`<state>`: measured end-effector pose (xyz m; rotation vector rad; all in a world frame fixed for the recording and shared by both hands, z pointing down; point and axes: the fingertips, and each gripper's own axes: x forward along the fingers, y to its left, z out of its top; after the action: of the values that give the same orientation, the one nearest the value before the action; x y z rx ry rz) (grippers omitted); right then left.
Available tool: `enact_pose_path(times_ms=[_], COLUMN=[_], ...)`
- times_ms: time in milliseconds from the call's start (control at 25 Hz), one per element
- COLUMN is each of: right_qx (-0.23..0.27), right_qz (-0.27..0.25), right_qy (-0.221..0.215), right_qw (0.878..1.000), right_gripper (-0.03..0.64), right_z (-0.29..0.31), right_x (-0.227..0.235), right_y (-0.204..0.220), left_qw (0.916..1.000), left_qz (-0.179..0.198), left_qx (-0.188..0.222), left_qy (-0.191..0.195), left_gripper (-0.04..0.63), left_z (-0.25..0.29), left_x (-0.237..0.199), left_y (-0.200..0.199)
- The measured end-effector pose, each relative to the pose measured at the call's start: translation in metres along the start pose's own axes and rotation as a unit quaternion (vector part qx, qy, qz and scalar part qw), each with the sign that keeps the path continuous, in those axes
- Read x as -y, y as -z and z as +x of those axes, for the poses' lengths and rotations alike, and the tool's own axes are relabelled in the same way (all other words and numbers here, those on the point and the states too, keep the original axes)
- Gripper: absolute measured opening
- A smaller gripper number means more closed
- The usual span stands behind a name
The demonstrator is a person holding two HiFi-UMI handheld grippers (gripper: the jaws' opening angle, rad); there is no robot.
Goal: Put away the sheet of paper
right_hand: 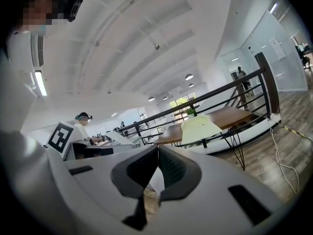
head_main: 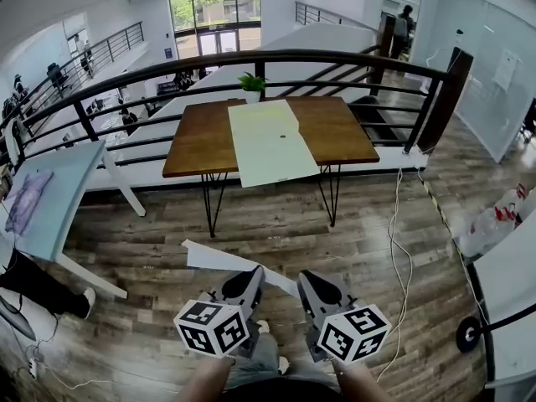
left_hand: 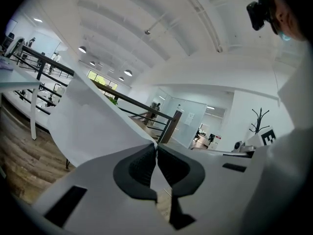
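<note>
A dark metal railing (head_main: 335, 58) closed off the far edge of the wooden floor (head_main: 151, 249), and a wooden table (head_main: 197, 145) stood against it, well ahead of the person. A pale yellow-green mat (head_main: 270, 145) lay lengthwise on the table and overhung its near edge, probably laid out as a work surface.

The sheet of paper (head_main: 219, 260) was not on the table. It was carried low over the floor, close to the person's body, and stretched out to the left. The left hand-held gripper (left_hand: 156, 148) had its jaws pressed together on one edge of the sheet, so the rest fanned away stiffly to its left instead of drooping. The right hand-held gripper (right_hand: 157, 150) was also closed, and seemed to pinch the sheet's nearest corner, though little paper showed past its tips. Holding it at two points likely kept the thin sheet flat while it was carried.

A small potted plant (head_main: 251, 84) stood at the table's far edge, clear of the mat.
</note>
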<state>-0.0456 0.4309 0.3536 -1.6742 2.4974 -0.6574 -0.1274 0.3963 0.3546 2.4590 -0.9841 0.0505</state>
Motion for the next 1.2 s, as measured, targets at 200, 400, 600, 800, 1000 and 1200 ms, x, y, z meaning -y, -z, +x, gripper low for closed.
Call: enact_pose_path(times_ms=[200, 400, 600, 800, 1000, 1200], right_qx=[0.003, 0.001, 0.010, 0.010, 0.007, 0.008], right_qz=[0.003, -0.001, 0.001, 0.006, 0.003, 0.011], right_qy=[0.009, 0.023, 0.034, 0.042, 0.046, 0.060], right_qw=[1.000, 1.000, 0.999, 0.999, 0.999, 0.998], right_gripper=[0.028, 0.028, 0.028, 0.028, 0.028, 0.028], right_z=[0.022, 0.066, 0.128, 0.195, 0.256, 0.300], right_x=[0.024, 0.057, 0.086, 0.107, 0.122, 0.135], right_y=[-0.009, -0.031, -0.063, -0.091, -0.110, -0.120], left_qw=[1.0000, 0.9999, 0.9997, 0.9994, 0.9991, 0.9986], left_qz=[0.002, 0.003, 0.005, 0.006, 0.007, 0.002], left_qx=[-0.006, 0.000, 0.003, -0.002, -0.005, -0.012], left_qy=[0.007, 0.016, 0.026, 0.035, 0.042, 0.052], left_gripper=[0.023, 0.023, 0.023, 0.023, 0.023, 0.023], left_z=[0.032, 0.081, 0.130, 0.176, 0.211, 0.238], left_x=[-0.013, -0.040, -0.078, -0.122, -0.163, -0.199], left_y=[-0.008, -0.040, -0.079, -0.121, -0.155, -0.174])
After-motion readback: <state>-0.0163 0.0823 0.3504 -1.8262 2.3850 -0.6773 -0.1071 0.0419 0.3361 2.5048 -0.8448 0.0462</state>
